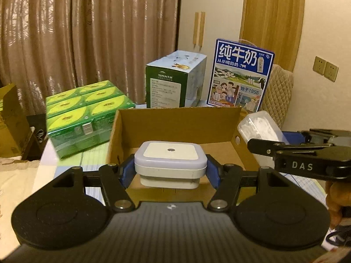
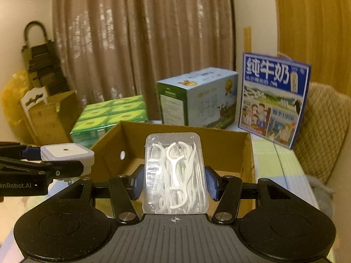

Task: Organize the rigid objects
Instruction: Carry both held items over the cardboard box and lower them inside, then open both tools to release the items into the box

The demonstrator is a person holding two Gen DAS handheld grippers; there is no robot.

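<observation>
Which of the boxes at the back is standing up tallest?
The blue milk box, on the right. It stands on end, higher than the green-and-white box beside it and the low green pack.

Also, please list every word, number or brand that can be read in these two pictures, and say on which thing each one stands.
"纯牛奶" and "1956": blue milk carton.
"DAS": side of the right gripper, seen from the left wrist.
"enRobot.AI", cut off at the edge: side of the left gripper, seen from the right wrist.
Small print on the green-and-white box and the green drink pack: too blurred to read.
</observation>
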